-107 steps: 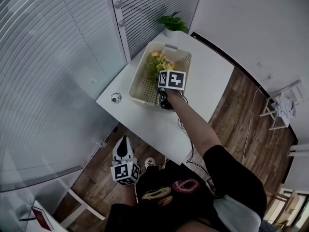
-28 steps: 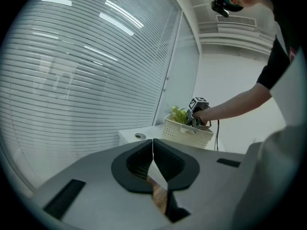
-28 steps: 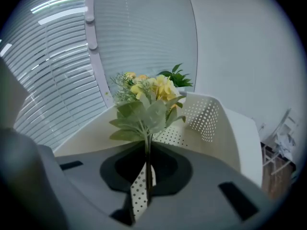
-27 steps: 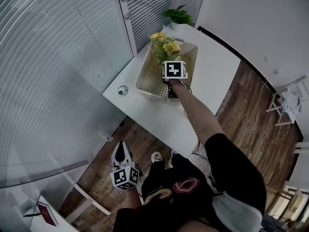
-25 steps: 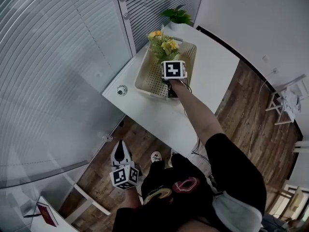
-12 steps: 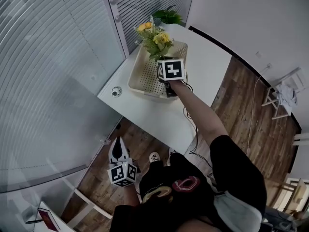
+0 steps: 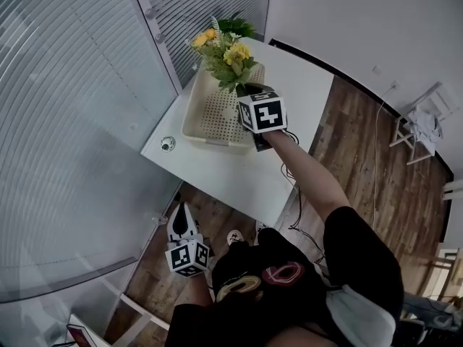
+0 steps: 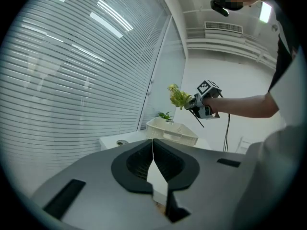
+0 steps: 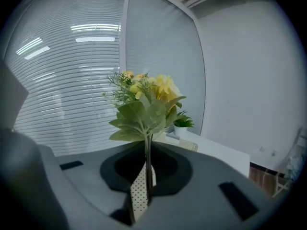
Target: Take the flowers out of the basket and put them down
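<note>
A bunch of yellow flowers with green leaves (image 7: 226, 55) (image 9: 146, 102) (image 8: 179, 97) is held up in the air above the cream perforated basket (image 7: 210, 114) (image 8: 172, 130). My right gripper (image 7: 247, 96) (image 9: 147, 188) is shut on its thin stems, which run between the jaws in the right gripper view. The basket stands on the white table (image 7: 300, 100) and looks empty. My left gripper (image 7: 182, 223) (image 8: 153, 164) hangs low beside the person's body, away from the table, jaws shut with nothing between them.
A small potted green plant (image 7: 235, 26) (image 9: 183, 122) stands at the table's far corner by the blinds. A small round metal object (image 7: 168, 144) lies on the table's left corner. A white stool (image 7: 418, 125) stands on the wooden floor at the right.
My right gripper has lifted the flowers up and clear of the basket, rising toward the camera. The left gripper has stayed low at the person's side.
</note>
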